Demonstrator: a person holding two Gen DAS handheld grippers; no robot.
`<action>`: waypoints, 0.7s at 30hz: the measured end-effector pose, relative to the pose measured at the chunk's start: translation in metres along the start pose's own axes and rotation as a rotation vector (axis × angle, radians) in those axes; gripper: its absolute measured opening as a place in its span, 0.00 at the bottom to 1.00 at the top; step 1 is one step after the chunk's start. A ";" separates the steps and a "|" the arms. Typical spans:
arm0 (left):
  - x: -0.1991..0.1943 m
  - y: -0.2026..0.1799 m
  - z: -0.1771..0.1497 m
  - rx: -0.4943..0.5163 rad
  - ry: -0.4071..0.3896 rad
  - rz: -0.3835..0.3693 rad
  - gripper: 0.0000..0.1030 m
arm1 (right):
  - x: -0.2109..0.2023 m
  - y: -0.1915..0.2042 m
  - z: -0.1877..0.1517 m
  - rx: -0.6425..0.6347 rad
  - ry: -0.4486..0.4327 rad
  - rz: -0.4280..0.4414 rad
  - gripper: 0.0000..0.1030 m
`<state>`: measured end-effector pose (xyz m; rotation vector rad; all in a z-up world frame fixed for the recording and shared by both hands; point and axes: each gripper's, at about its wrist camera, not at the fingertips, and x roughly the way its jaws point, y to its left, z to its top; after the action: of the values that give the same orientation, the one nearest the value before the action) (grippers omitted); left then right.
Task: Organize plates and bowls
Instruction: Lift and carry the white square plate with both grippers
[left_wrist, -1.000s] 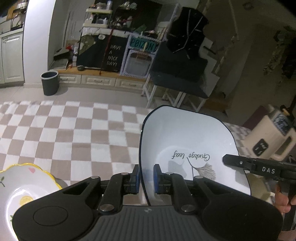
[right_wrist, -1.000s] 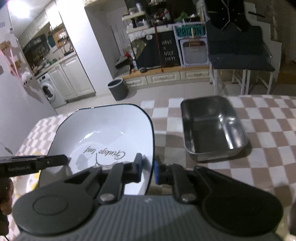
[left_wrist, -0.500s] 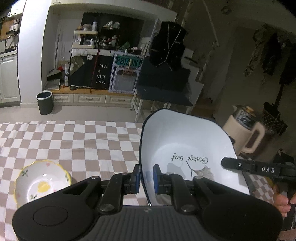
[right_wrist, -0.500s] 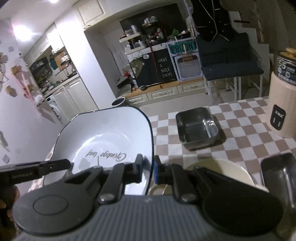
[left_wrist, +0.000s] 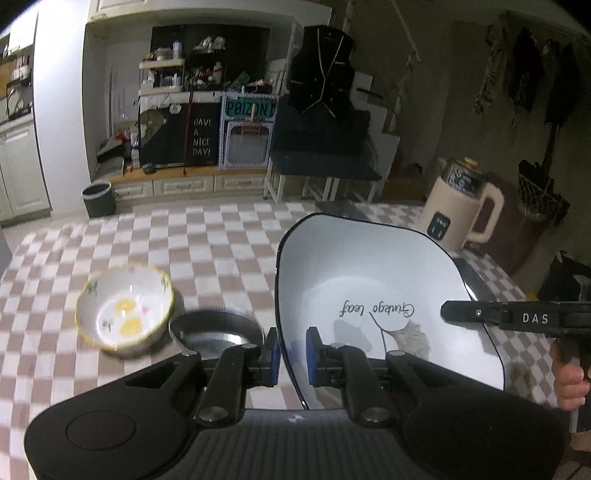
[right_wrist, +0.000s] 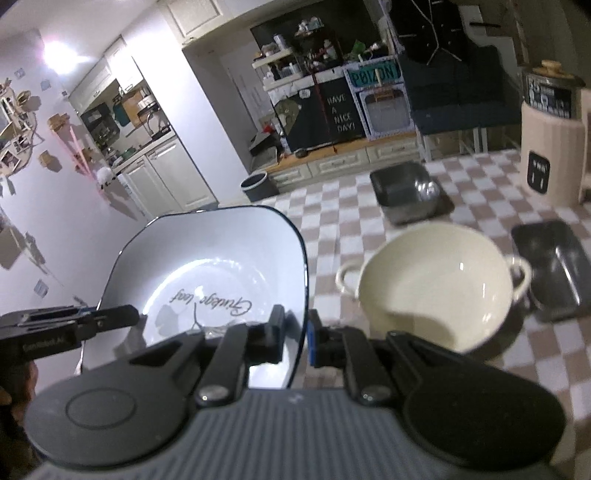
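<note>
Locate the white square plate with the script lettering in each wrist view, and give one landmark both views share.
Left wrist: the white square plate fills centre-right, its left rim clamped in the left claw.
Right wrist: the plate sits centre-left, its right rim clamped in the right claw.
Shared landmark: the black "HAVE A NICE DAY" sign in the background.

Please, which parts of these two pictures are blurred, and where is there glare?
Left wrist view: the floral bowl and checkered cloth are smeared; the white plate stays sharp. Right wrist view: a lamp flares at upper left, the cream pot looks soft.
</note>
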<state>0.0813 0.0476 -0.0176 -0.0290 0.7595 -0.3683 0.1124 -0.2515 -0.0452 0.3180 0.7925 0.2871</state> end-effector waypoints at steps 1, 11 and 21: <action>-0.001 0.002 -0.008 -0.010 0.008 -0.005 0.14 | -0.001 0.001 -0.004 -0.001 0.007 0.001 0.14; 0.018 0.006 -0.064 -0.098 0.123 -0.015 0.15 | 0.019 0.000 -0.038 -0.014 0.156 -0.045 0.14; 0.038 0.019 -0.085 -0.175 0.194 -0.019 0.15 | 0.039 0.005 -0.047 -0.038 0.222 -0.085 0.15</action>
<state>0.0555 0.0617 -0.1078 -0.1672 0.9828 -0.3242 0.1033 -0.2248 -0.0996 0.2183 1.0157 0.2597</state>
